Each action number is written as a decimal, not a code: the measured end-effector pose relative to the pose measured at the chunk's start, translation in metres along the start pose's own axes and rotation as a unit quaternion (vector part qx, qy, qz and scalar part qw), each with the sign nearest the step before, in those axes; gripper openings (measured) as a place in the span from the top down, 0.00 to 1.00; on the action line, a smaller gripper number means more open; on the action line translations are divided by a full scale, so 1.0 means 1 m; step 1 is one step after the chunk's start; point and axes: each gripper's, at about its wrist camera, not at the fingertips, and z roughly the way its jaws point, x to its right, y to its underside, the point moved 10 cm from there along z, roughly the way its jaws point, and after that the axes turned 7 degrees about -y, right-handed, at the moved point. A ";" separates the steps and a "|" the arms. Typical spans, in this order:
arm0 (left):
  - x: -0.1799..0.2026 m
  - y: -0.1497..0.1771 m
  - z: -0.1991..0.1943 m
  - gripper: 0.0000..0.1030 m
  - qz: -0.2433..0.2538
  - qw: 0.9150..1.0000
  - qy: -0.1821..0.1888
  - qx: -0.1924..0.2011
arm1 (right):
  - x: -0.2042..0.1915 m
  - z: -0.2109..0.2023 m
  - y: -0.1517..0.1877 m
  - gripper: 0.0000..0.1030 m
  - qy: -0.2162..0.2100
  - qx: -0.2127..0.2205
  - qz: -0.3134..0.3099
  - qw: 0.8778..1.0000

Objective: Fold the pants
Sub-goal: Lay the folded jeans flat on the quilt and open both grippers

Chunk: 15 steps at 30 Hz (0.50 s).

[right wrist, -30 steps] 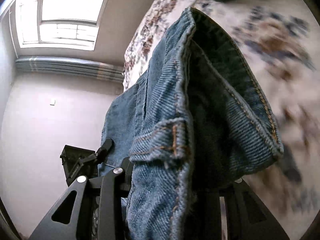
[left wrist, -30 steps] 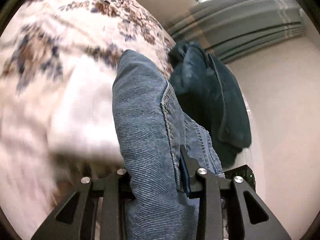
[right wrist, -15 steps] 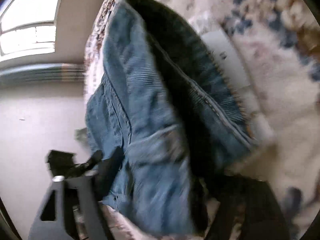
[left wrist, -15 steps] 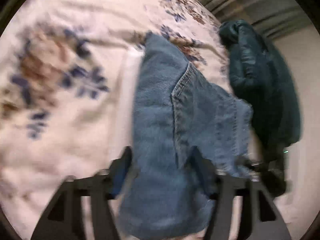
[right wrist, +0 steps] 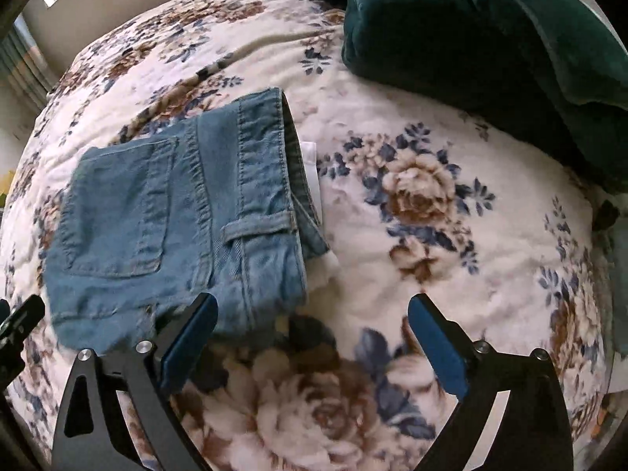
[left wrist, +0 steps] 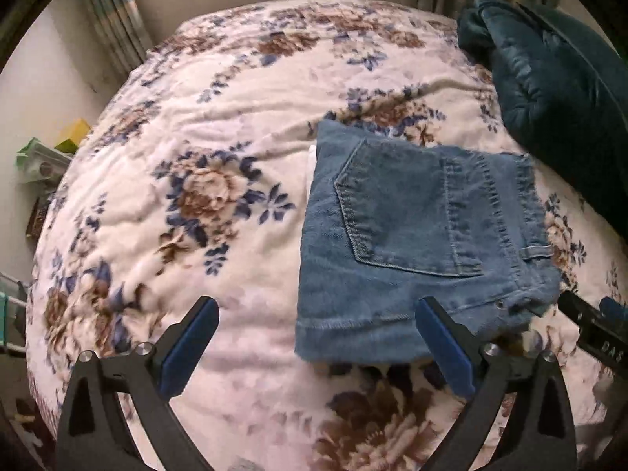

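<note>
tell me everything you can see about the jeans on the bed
The jeans are mid-blue denim, folded into a compact, roughly square bundle lying flat on the floral blanket. A back pocket with double stitching faces up, and a belt loop sits on the waistband at one side. The hem edge faces the cameras. A strip of something white peeks out from under the bundle. Both claws, left and right, are open and hold nothing. A dark teal garment lies apart, farther back.

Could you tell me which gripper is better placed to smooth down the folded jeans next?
Probably left: the left gripper is open, and the folded jeans reach between its fingers; the right gripper, also open, faces mostly floral blanket.
</note>
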 end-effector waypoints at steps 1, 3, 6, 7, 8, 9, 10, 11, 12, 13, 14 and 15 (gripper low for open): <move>-0.001 0.001 -0.010 0.01 -0.004 1.000 -0.001 0.003 | -0.006 -0.014 0.003 0.04 -0.003 0.003 0.000 1.000; -0.001 0.005 -0.032 0.01 -0.010 1.000 0.000 0.008 | -0.014 -0.032 0.004 0.04 -0.006 0.013 -0.005 1.000; -0.001 0.010 -0.071 0.01 -0.020 1.000 0.003 0.020 | -0.021 -0.063 0.010 0.04 -0.013 0.029 -0.016 0.999; -0.001 0.013 -0.087 0.01 -0.021 0.999 0.004 0.027 | -0.021 -0.078 0.013 0.04 -0.011 0.036 -0.024 0.999; -0.001 0.015 -0.100 0.01 -0.019 0.999 0.003 0.033 | -0.022 -0.092 0.016 0.04 -0.009 0.041 -0.028 0.999; 0.000 0.018 -0.114 0.01 -0.017 0.999 0.000 0.040 | -0.022 -0.108 0.019 0.04 -0.010 0.048 -0.032 0.998; 0.000 0.020 -0.129 0.01 -0.015 0.999 -0.002 0.046 | -0.021 -0.125 0.022 0.04 -0.012 0.054 -0.035 0.998; 0.000 0.023 -0.146 0.01 -0.014 0.998 -0.003 0.053 | -0.021 -0.141 0.026 0.04 -0.014 0.060 -0.039 0.997; 0.000 0.026 -0.161 0.01 -0.015 0.998 -0.003 0.060 | -0.020 -0.162 0.030 0.04 -0.015 0.068 -0.043 0.997; -0.002 0.029 -0.181 0.01 -0.016 0.998 -0.003 0.068 | -0.019 -0.176 0.033 0.04 -0.016 0.074 -0.046 0.996; -0.002 0.032 -0.197 0.01 -0.017 0.997 -0.003 0.074 | -0.018 -0.194 0.036 0.04 -0.021 0.083 -0.047 0.995; -0.003 0.035 -0.211 0.01 -0.019 0.997 -0.003 0.079 | -0.016 -0.210 0.040 0.04 -0.026 0.090 -0.048 0.994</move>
